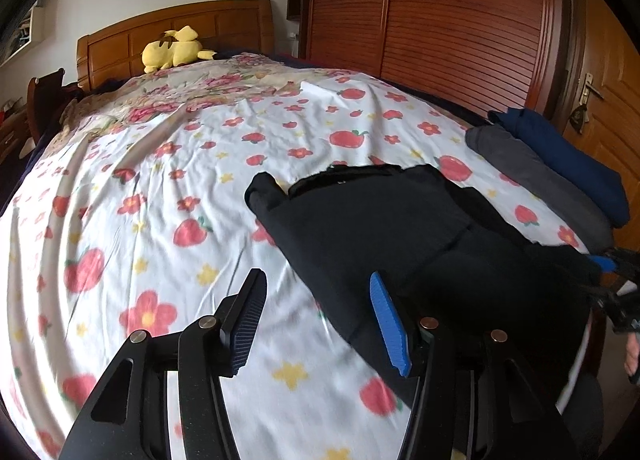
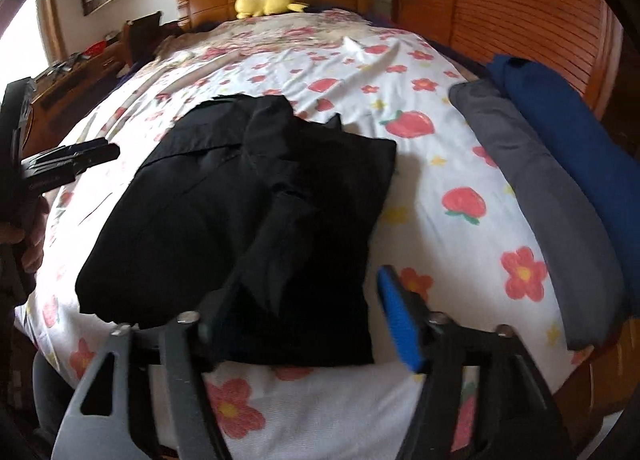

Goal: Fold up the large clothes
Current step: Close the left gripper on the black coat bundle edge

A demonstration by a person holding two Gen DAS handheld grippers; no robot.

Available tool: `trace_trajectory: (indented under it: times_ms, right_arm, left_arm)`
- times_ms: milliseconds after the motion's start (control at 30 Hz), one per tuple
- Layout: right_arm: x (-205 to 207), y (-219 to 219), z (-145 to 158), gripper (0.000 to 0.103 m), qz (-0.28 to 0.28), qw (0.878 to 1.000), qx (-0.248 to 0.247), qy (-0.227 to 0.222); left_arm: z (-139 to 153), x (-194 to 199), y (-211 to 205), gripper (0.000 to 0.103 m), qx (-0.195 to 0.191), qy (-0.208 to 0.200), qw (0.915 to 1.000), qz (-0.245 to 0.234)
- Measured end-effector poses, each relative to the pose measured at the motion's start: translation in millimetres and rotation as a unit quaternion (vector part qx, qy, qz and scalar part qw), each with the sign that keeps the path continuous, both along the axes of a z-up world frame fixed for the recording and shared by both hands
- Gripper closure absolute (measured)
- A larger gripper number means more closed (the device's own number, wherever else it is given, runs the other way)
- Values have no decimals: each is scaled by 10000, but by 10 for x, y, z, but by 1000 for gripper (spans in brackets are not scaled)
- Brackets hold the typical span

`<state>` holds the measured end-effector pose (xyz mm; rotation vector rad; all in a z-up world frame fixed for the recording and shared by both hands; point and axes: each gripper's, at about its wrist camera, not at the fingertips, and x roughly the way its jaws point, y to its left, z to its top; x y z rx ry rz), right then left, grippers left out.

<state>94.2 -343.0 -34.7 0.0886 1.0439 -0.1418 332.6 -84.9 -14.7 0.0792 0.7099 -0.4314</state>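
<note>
A black garment lies partly folded on the bed's flower-and-strawberry sheet. In the right wrist view the black garment has a sleeve or flap laid across its middle. My left gripper is open above the sheet, with its blue pad over the garment's left edge and nothing pinched. In the right wrist view the left gripper hovers at the garment's left side. My right gripper stands open over the garment's near edge, the cloth lying loose under it. A hand shows at the left border.
Along the bed's right edge lie a folded grey garment and a folded navy one. A yellow plush toy sits by the wooden headboard. A wooden wardrobe stands at the right.
</note>
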Motion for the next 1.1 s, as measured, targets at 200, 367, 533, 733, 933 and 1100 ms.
trace_trajectory:
  times_ms: [200,367,533,733,933,1100]
  right_arm:
    - [-43,-58,-210,27,-200,9991,372,101]
    - [-30,-86,-344,15,-214,9989,388,122]
    - [-32,-115,-423,15,-228,9978,614,141]
    - [-67,-129,-478,15,-297,9959,847,119]
    - [-54,-111,-511,15,-289,9945,1004,116]
    - [-7,-112,-555,15,-222,9924,1203,109]
  left_arm:
    - [-162,402,-60,47,90,133,9998,74]
    - [-245,667,-144,46,205,241,9994,133]
    - [-255,893,-221,45,223,263,9993,164]
    - [-360,1150,-258,41,217,400,9987,234]
    - [-550,1312,-285,29,145,724,9967,345]
    - [-631,1400,-239,26,-144,976,9939,495]
